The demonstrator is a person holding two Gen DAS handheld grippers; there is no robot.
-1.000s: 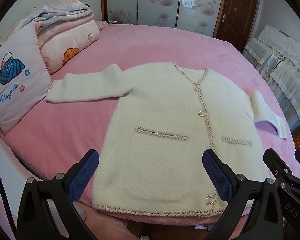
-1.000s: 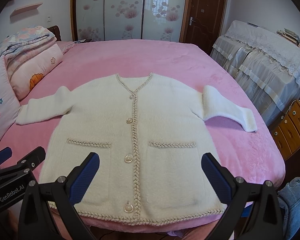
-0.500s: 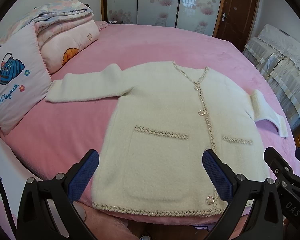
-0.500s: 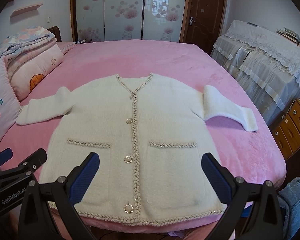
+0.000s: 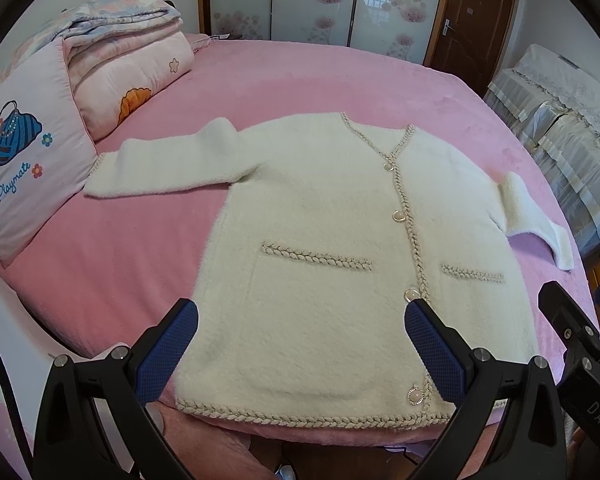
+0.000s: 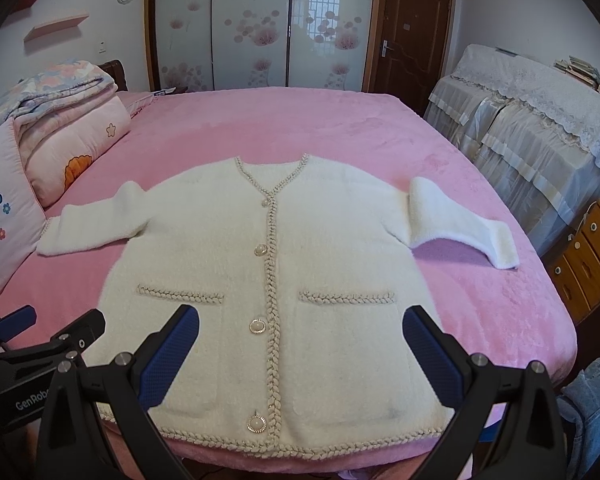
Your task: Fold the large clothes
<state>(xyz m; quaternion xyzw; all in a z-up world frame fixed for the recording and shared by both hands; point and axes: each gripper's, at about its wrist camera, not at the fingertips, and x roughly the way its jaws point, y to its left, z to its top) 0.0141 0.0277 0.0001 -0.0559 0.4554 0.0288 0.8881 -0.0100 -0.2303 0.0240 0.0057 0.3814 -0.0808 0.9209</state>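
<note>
4 pearly buttons fasten the cream fuzzy cardigan (image 6: 284, 280), flat on the pink bed (image 6: 260, 128); sleeves at 9 and 3 o'clock. Left gripper (image 5: 302, 344) and right gripper (image 6: 300, 340) both gape apart, empty.

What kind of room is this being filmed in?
Most likely a home bedroom. A cream cardigan lies spread on a large bed with a pink cover, pillows and folded quilts are stacked at one side, and a wardrobe with flowered sliding doors stands behind it.

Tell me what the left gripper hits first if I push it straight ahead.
Probably the cardigan: the open left gripper points across its lower left front, near the pocket. Depth is unclear, but nothing stands between them.
</note>
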